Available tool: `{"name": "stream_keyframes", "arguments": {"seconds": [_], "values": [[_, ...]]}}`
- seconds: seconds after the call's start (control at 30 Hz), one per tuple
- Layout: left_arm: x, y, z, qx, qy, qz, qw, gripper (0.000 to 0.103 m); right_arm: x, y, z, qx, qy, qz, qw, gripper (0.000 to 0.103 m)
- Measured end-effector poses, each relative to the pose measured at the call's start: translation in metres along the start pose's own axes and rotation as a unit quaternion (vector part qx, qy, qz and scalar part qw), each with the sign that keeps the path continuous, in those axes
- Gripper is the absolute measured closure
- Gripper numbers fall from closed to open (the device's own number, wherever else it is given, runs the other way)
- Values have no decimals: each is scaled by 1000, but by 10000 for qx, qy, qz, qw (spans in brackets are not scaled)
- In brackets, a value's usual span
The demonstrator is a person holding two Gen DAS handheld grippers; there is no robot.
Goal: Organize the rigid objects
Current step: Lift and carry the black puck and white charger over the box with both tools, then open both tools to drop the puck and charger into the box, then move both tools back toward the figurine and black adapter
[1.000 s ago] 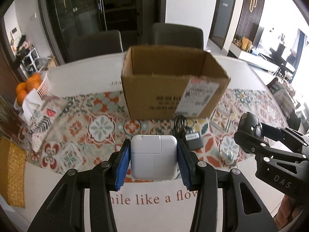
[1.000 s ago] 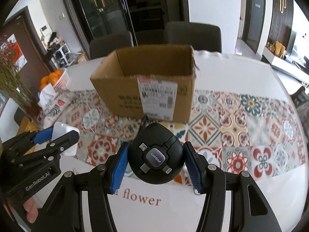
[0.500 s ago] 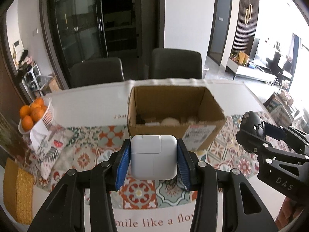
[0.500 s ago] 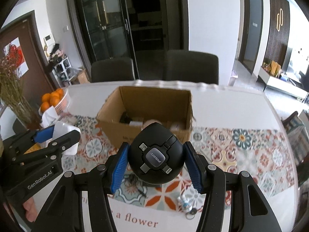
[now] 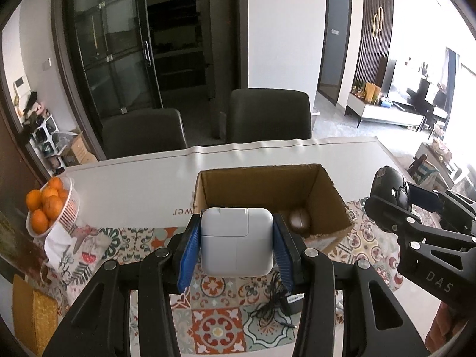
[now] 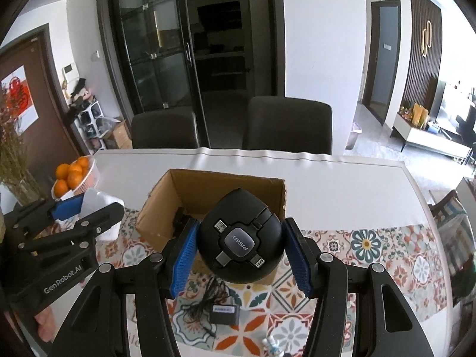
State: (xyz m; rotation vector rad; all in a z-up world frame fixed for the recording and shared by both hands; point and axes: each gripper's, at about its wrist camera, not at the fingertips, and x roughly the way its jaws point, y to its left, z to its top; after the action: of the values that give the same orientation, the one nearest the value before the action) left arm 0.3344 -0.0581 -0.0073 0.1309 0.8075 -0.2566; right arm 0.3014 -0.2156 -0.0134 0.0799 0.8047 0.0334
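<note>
The left gripper is clamped on a white charger, the right gripper on a black cable hub, above the cardboard box at the table's middle.

Beyond the fingers, two dark chairs stand at the table's far edge, with glass cabinet doors behind them. Far left of the fingers, a white basket holds oranges. A patterned runner covers the table under the fingers.
</note>
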Motion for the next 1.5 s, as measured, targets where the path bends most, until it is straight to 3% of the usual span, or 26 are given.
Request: {"name": "stream_keyframes", "arguments": {"seconds": [0.83, 0.97, 1.03, 1.1, 1.3, 1.37, 1.4, 1.43, 1.5], "values": [[96, -15, 40, 274, 932, -37, 9953, 57, 76, -19, 32, 12, 614, -195, 9979, 46], [95, -13, 41, 263, 899, 125, 9955, 44, 81, -20, 34, 34, 680, -183, 9975, 46], [90, -10, 41, 242, 807, 307, 9960, 39, 83, -21, 36, 22, 699, -189, 9974, 46], [83, -5, 39, 223, 694, 490, 9961, 26, 84, -19, 36, -10, 717, -197, 9972, 46], [65, 12, 34, 142, 428, 1068, 9933, 10, 94, -11, 37, -65, 823, -67, 9966, 46], [59, 17, 33, 68, 382, 1131, 9928, 10, 95, -9, 38, -20, 808, 10, 9967, 37], [58, 19, 33, 38, 365, 1150, 9927, 9, 94, -9, 39, 4, 785, -12, 9969, 22], [55, 22, 31, 6, 341, 1181, 9924, 8, 93, -8, 40, 4, 739, -60, 9972, 16], [50, 23, 28, -9, 317, 1199, 9923, 7, 86, -5, 41, -78, 626, -163, 9979, 16]]}}
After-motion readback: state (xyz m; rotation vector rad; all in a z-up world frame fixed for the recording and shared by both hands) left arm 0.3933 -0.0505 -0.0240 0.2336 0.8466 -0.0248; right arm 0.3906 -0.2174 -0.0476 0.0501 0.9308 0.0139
